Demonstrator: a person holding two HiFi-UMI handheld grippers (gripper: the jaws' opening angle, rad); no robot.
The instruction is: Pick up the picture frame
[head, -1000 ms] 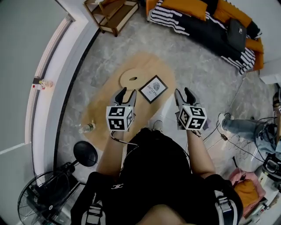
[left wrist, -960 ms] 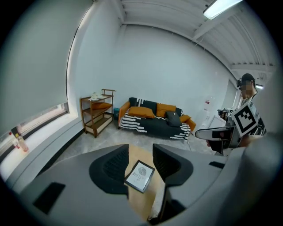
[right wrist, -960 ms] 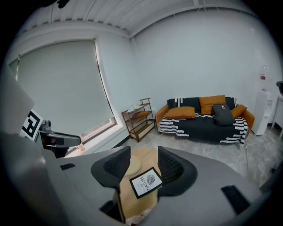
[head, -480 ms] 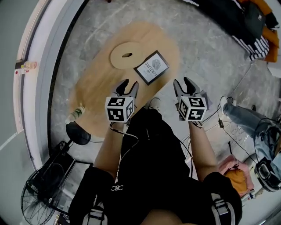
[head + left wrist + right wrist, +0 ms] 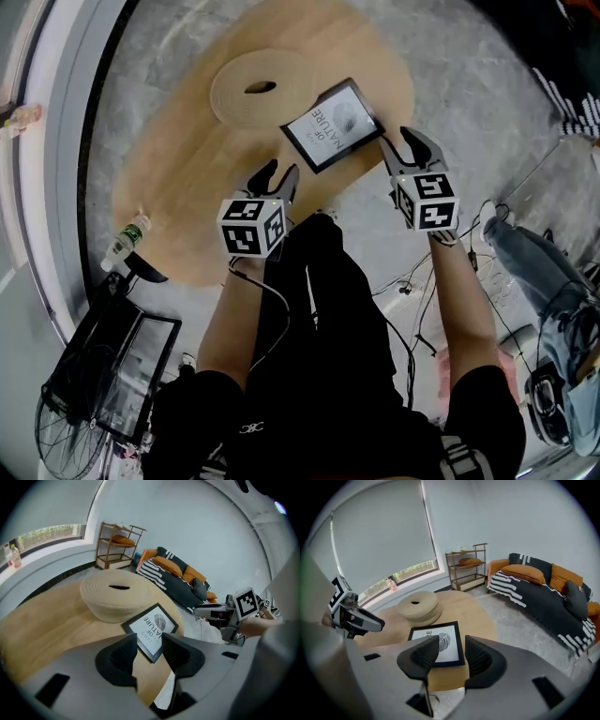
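In the head view, the frame (image 5: 333,125) is seen lying flat on the table (image 5: 178,178), close to its near edge and just beside a round pale piece (image 5: 258,89), perhaps a straw hat. The left gripper (image 5: 277,174) is held above the near edge. The right gripper (image 5: 405,145) is held just off the frame's right corner. A bottle (image 5: 122,242) stands at the table's left edge.

In the left gripper view, the left gripper (image 5: 149,646) is shown with fingers moderately apart and nothing gripped. The frame (image 5: 152,623) is seen through the gap, not touched.

In the right gripper view, the right gripper (image 5: 451,653) is likewise parted and empty, with the frame (image 5: 440,637) ahead and below. A sofa (image 5: 543,592) is seen beyond.
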